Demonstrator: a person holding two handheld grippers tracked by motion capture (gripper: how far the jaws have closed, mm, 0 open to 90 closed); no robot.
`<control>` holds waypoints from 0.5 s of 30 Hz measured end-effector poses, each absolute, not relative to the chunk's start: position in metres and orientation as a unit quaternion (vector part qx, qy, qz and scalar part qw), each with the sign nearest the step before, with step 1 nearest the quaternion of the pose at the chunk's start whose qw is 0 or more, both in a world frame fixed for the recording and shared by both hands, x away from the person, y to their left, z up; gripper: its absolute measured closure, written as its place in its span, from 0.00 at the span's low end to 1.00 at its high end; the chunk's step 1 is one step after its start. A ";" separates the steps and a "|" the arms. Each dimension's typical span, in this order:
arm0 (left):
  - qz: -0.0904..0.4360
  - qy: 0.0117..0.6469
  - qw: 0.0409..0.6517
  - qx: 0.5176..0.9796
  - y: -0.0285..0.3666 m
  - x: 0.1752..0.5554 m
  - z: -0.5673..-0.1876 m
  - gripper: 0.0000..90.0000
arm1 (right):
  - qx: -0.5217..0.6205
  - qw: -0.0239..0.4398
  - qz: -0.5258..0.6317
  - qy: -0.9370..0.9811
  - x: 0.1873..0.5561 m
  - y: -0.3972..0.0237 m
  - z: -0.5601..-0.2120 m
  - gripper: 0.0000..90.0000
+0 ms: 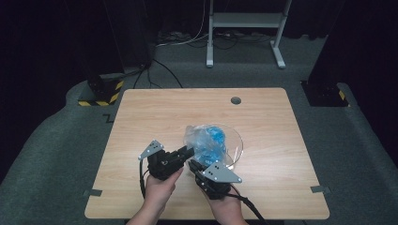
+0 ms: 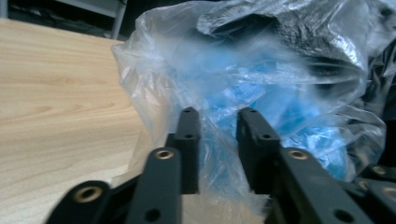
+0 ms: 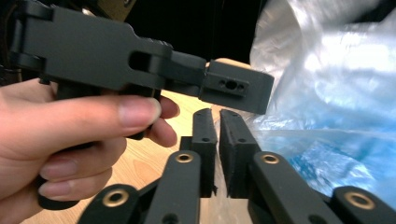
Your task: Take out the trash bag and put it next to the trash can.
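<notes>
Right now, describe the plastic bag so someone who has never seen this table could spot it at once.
Start at the wooden table and look right of its middle, to a clear glass bowl. The plastic bag sits in that bowl, spilling over its near-left rim toward the left gripper and right gripper. It is crinkled, see-through film with bright blue contents, the one blue thing on the table.

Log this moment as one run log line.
left gripper: shut on clear bag | right gripper: shut on bag edge | contents: blue | bag over glass bowl
</notes>
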State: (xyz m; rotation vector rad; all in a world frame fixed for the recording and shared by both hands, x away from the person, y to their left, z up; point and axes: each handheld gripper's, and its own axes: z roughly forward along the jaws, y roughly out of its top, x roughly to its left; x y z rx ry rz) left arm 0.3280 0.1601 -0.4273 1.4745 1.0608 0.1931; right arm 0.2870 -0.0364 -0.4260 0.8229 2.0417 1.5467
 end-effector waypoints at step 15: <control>0.149 0.431 0.618 0.640 0.147 0.322 -0.406 0.96 | 0.310 0.280 0.578 0.701 0.277 -0.076 -0.396 0.83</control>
